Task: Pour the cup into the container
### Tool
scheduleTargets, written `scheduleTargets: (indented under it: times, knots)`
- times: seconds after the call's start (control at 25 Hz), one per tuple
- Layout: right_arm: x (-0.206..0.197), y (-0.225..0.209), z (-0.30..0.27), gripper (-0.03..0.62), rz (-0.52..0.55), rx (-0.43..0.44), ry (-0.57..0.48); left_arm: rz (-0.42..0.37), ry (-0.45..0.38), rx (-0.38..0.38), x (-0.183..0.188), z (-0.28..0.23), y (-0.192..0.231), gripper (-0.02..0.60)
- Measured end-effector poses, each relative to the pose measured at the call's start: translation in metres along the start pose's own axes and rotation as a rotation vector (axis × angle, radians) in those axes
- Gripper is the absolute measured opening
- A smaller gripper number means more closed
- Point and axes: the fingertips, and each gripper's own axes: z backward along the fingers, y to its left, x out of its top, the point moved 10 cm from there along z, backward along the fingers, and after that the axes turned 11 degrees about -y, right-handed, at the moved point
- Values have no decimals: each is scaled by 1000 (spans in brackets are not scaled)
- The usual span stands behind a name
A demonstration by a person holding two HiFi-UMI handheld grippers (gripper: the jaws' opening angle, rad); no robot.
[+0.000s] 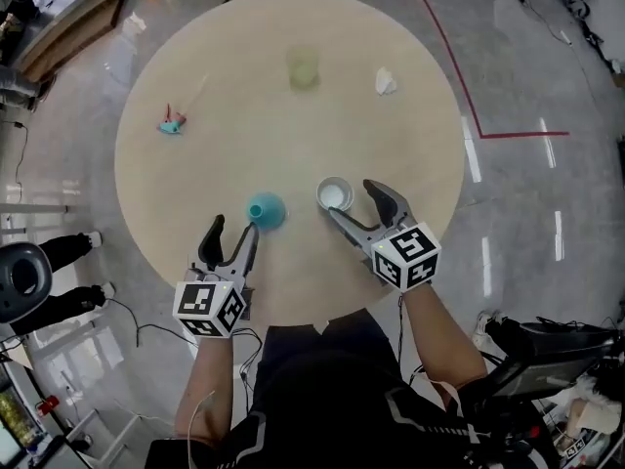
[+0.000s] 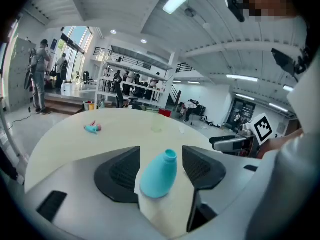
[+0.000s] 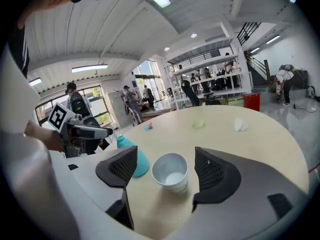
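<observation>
A turquoise narrow-necked container [image 1: 266,210] stands upright on the round beige table [image 1: 293,135], near its front edge. My left gripper [image 1: 235,229] is open, and in the left gripper view the container [image 2: 160,175] sits between its two black pads [image 2: 122,173] with a gap on each side. Just to the right stands a white cup [image 1: 334,194] with something pale at its bottom. My right gripper [image 1: 352,200] is open too. In the right gripper view the cup [image 3: 171,171] stands upright between the spread pads [image 3: 215,171], untouched, with the container [image 3: 131,156] beyond the left pad.
Farther back on the table are a pale green cup [image 1: 303,68], a crumpled white paper [image 1: 387,83] and a small turquoise-and-pink toy [image 1: 172,123]. Red tape [image 1: 459,76] marks the floor to the right. A seated person's shoes [image 1: 83,244] show at the left.
</observation>
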Motion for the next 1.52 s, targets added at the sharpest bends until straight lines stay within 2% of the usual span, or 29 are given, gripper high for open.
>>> scheduleTargets:
  times: [0.08,0.2,0.28,0.44,0.6,0.76,0.88,0.92,1.16,1.28,1.4,1.52]
  knots:
    - [-25,-1,-8,345,-7,13,40,10,29,6,-23,-4,10,249]
    - [-51,-11,-12,366,-40,25,60,-20,63,-30,-49,-12,10,255]
    - [-65,-18,-13,375,-36,30,91,-24,99,-21,-63,-17,9,255]
    - [-79,-20,-28,375,12,32,119,-15,149,16,-78,-22,15,255]
    - [-85,-24,-45,374,32,35,121,2,155,11,-84,-30,20,255]
    - [-86,-25,-57,374,55,51,117,17,155,0,-85,-34,20,255]
    - [-87,-26,-59,371,73,24,100,19,150,-14,-81,-29,16,255]
    - [-87,-25,-58,330,79,16,96,17,145,-22,-78,-25,15,253]
    - [-78,-19,-50,318,139,45,90,-15,105,-48,-53,-7,9,253]
    - [-64,-11,-48,317,159,60,87,-14,76,-41,-45,3,14,208]
    - [-44,-1,-46,318,184,69,95,-17,29,-41,-31,15,13,123]
    - [-23,8,-46,318,204,69,90,-18,-18,-34,-17,24,13,99]
